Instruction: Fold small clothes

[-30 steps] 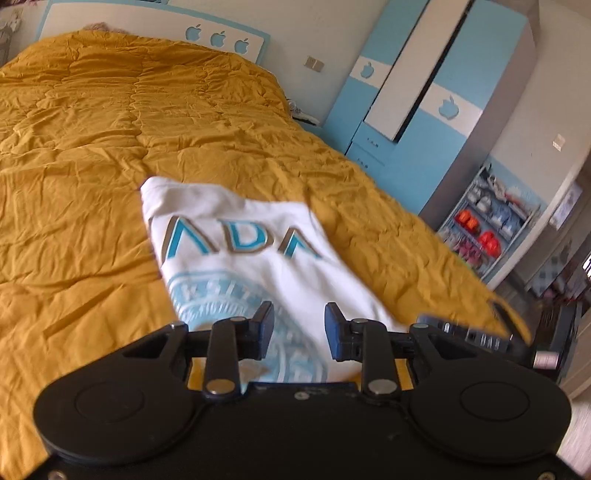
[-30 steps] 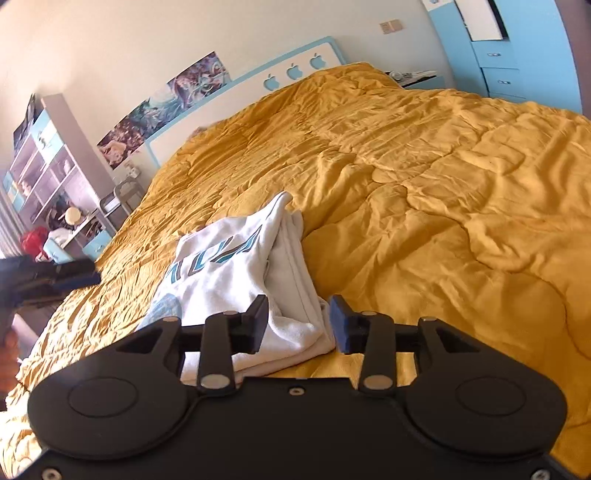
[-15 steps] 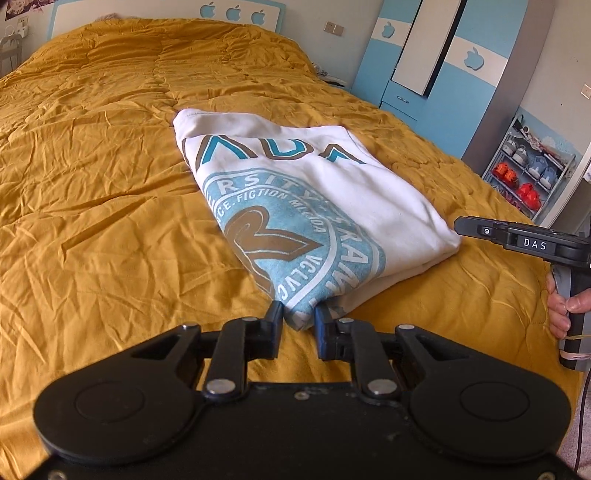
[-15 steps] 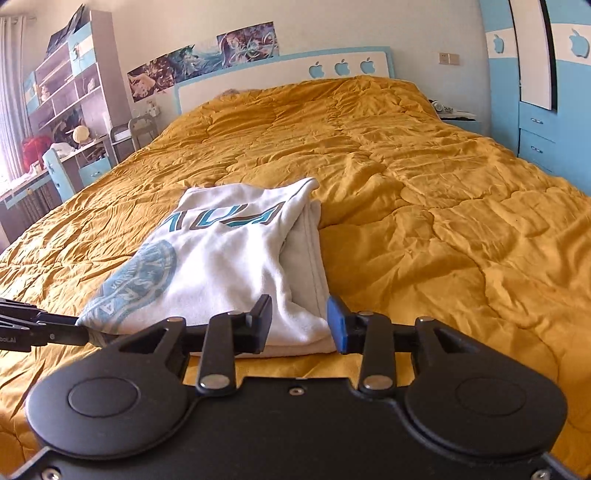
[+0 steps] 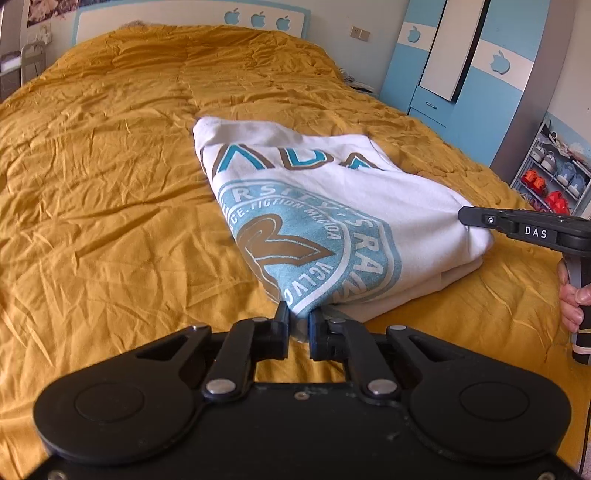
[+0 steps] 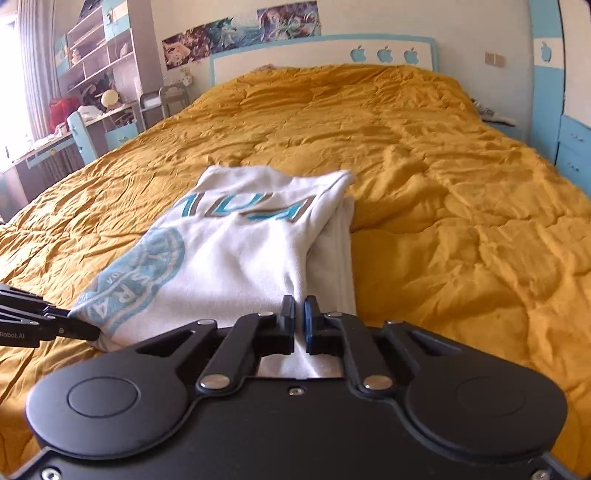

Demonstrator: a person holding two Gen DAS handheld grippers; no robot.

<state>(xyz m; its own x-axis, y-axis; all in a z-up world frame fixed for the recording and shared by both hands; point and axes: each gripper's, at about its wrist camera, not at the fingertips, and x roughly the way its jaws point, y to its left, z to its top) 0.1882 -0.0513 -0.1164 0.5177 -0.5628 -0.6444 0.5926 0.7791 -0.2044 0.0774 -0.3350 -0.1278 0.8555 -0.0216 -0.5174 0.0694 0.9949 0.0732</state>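
Two grippers pinch the near hem of the white T-shirt [image 5: 332, 206], folded on the mustard bedspread [image 5: 110, 184]. Left gripper [image 5: 298, 325] clamps the printed corner; right gripper [image 6: 299, 321] clamps the plain corner. Open quilt lies all around, wardrobe [image 5: 461, 62] beyond its edge. Both sets of jaws have just been closing, from gaping to gripping cloth.

A bedroom: mustard-quilted bed [image 5: 110, 166], blue wardrobe [image 5: 461, 74], posters [image 6: 240, 33]
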